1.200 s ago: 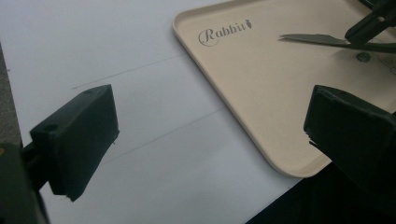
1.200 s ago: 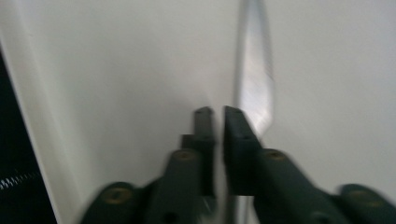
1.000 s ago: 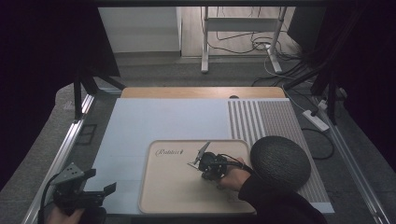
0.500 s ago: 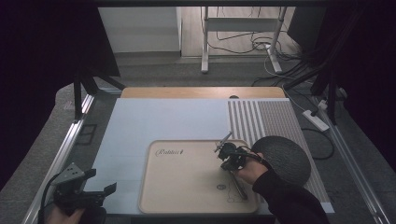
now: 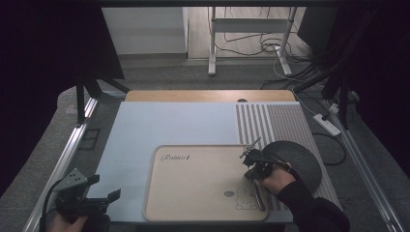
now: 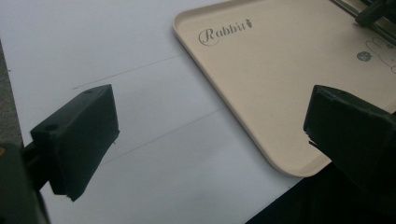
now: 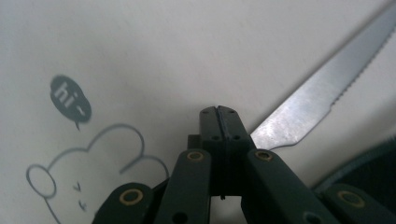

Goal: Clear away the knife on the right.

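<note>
The right gripper [image 5: 255, 166], jaws closed on a knife [image 7: 322, 91] (serrated), hangs over the tray [image 5: 193, 193]; the left gripper [image 5: 104, 199] rests open at the table edge.

a tray [image 5: 193, 193] lies on the near half of the bench [image 5: 159, 123], on a mat [image 5: 140, 130]. a round plate [image 5: 300, 162] sits just beside the tray's right edge, on a striped mat [image 5: 270, 121]. a knife [image 5: 257, 195] lies on the tray along its right side, near the front corner, beside the rabbit drawing [image 5: 245, 199]. the right tool [image 5: 255, 169] is over the tray's right edge; the left tool [image 5: 104, 200] is off the tray's front left corner.
</note>
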Action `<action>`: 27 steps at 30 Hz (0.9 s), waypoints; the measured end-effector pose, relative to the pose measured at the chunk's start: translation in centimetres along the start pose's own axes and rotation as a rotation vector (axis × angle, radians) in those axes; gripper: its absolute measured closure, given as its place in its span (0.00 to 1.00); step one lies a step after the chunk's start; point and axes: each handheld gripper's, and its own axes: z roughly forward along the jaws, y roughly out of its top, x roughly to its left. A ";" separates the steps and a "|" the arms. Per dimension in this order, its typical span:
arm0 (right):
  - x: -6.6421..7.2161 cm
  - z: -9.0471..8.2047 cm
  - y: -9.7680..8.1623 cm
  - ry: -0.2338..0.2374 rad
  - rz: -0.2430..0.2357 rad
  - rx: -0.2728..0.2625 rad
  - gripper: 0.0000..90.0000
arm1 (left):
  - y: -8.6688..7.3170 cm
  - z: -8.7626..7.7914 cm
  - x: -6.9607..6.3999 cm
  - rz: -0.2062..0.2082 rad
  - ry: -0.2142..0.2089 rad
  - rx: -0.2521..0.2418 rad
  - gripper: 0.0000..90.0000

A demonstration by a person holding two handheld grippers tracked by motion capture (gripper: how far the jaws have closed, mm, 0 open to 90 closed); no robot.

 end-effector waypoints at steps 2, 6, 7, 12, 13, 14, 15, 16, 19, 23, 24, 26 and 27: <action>-0.3 -0.2 -0.4 0.001 0.013 0.001 1.00 | 0.0 0.0 0.0 0.000 0.000 0.000 0.05; -0.3 -0.2 -0.5 0.000 0.014 0.006 1.00 | 0.0 0.0 0.0 0.005 0.001 0.002 0.05; -0.3 -0.2 -0.5 0.001 0.012 0.007 1.00 | 0.0 0.0 0.0 0.005 0.001 0.002 0.05; -1.1 -0.9 -0.5 0.076 0.089 -0.073 0.90 | 0.0 0.1 -0.1 0.006 0.001 0.003 0.05; -1.2 -1.0 -0.5 0.078 0.095 -0.083 0.88 | 0.1 0.1 -0.1 0.006 0.001 0.003 0.05; -1.2 -1.1 -0.5 0.081 0.098 -0.090 0.85 | 0.1 0.1 -0.1 0.007 0.002 0.004 0.05; -1.2 -1.1 -0.5 0.082 0.097 -0.094 0.82 | 0.1 0.1 -0.1 0.007 0.001 0.005 0.05; -1.1 -1.2 -0.4 0.079 0.098 -0.096 0.80 | 0.1 0.1 -0.1 0.007 0.001 0.005 0.05; -0.8 -1.4 -0.2 0.072 0.087 -0.105 0.72 | 0.1 0.1 -0.1 0.007 -0.003 0.006 0.04; -0.4 -1.9 -0.1 0.061 0.071 -0.135 0.62 | 0.1 0.2 -0.1 0.022 -0.017 0.010 0.04; -0.3 -2.0 0.0 0.057 0.069 -0.143 0.58 | 0.1 0.2 -0.1 0.026 -0.019 0.011 0.04; -0.1 -2.3 0.0 0.052 0.069 -0.158 0.53 | 0.1 0.2 -0.2 0.035 -0.019 0.015 0.04; 0.0 -2.4 0.0 0.050 0.068 -0.166 0.50 | 0.1 0.2 -0.2 0.037 -0.019 0.016 0.04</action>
